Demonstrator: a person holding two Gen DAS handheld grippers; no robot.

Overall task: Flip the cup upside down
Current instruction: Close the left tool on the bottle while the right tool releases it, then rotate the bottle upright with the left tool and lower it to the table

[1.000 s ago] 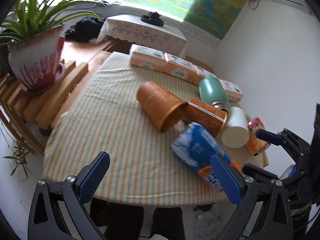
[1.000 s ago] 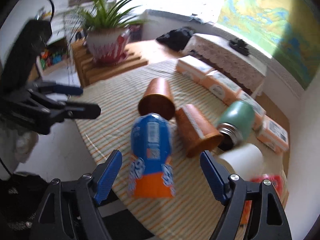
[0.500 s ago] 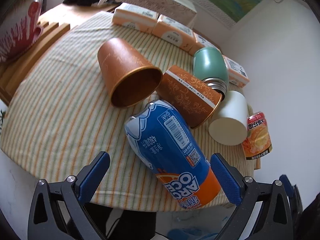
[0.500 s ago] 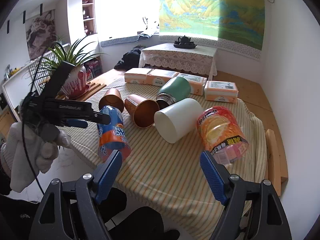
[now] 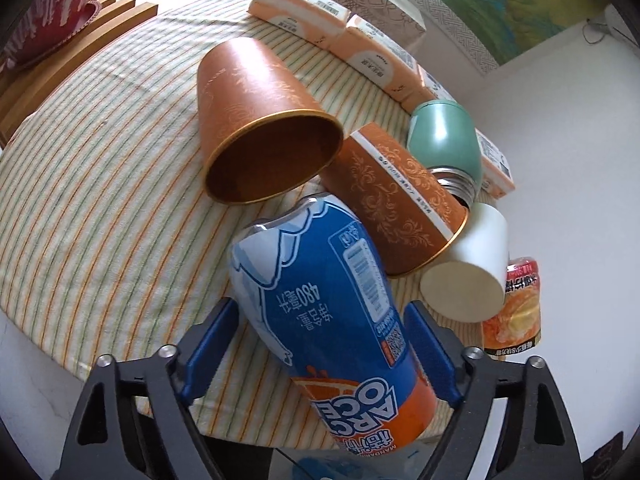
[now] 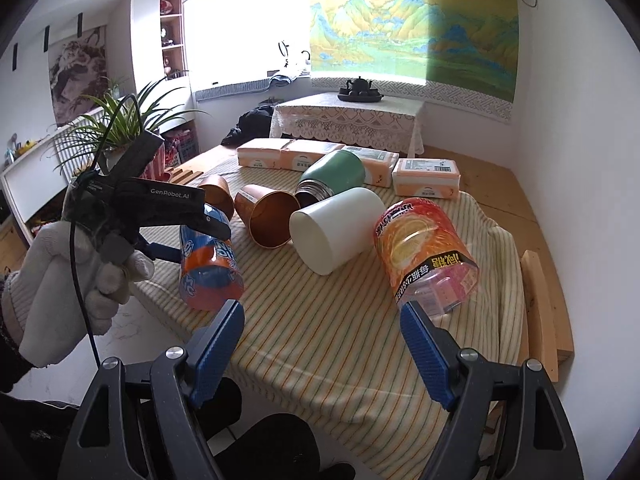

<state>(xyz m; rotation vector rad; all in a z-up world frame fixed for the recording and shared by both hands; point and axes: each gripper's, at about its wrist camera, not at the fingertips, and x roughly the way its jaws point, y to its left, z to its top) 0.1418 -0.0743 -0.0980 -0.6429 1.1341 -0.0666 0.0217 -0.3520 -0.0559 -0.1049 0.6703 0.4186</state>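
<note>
Blue-and-orange cup lies on its side at the striped bench edge, between the left gripper's spread jaws; two orange paper cups crowd behind. Right gripper jaws apart, empty.

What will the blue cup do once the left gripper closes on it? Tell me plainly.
The blue cup lies on its side between the open left gripper, so it may roll. Its glossy printed wrap looks slippery. It looks like thin plastic, so it is probably light and may dent under a hard squeeze.
</note>
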